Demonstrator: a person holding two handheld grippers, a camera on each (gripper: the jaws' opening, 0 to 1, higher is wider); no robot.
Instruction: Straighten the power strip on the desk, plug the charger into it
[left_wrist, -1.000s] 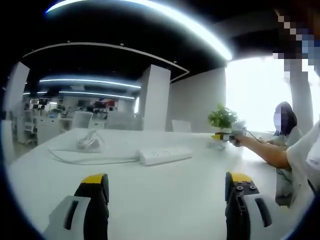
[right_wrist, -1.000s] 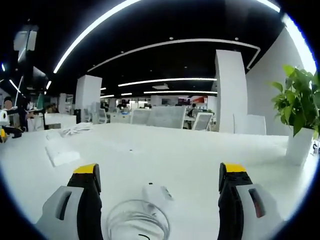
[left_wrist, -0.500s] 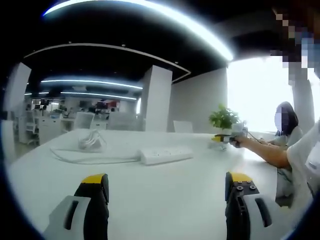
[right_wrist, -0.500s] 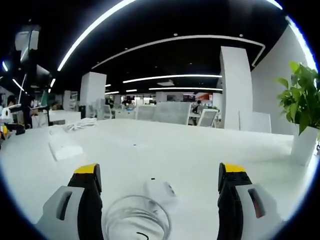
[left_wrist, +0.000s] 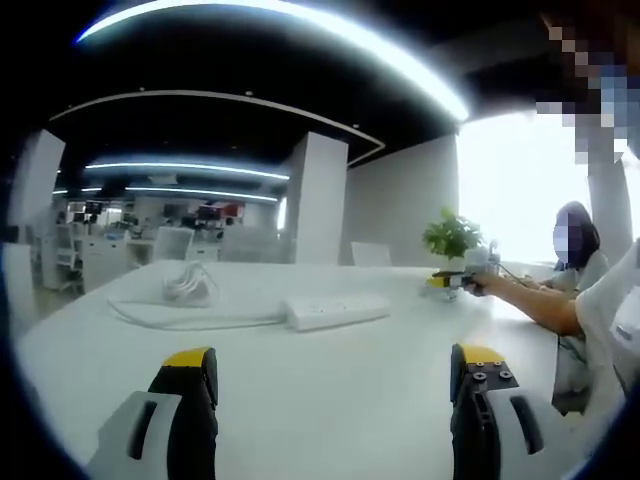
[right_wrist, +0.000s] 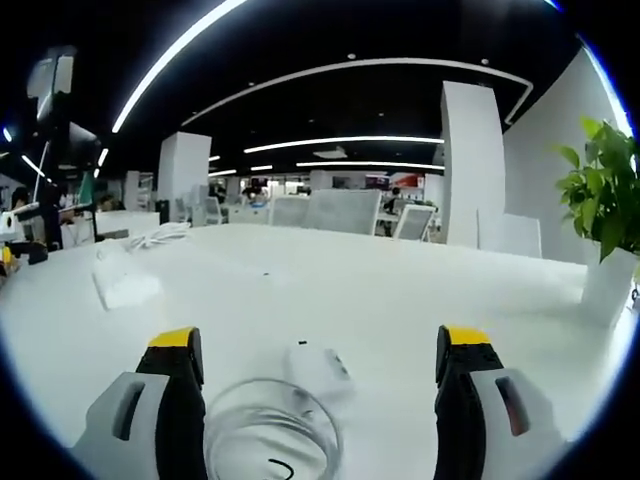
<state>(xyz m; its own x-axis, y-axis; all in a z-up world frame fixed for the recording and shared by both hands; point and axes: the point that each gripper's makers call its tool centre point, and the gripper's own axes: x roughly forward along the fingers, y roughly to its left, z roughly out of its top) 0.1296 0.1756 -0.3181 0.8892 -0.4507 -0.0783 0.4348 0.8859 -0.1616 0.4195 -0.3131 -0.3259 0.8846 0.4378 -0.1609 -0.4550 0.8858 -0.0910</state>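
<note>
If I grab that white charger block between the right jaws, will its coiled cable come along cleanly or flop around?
The small white charger block looks rigid and light, so it should probably lift easily. Its translucent coiled cable lies loose beside it on the white desk, so it will likely dangle and uncoil. The block's smooth shell may slip slightly; grip its flat sides.

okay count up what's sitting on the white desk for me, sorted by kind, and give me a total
Power strips: 1, white, with its bundled cord
Chargers: 1, white, with a coiled cable, between the right claw's jaws
Potted plants: 1
Total: 3
</note>
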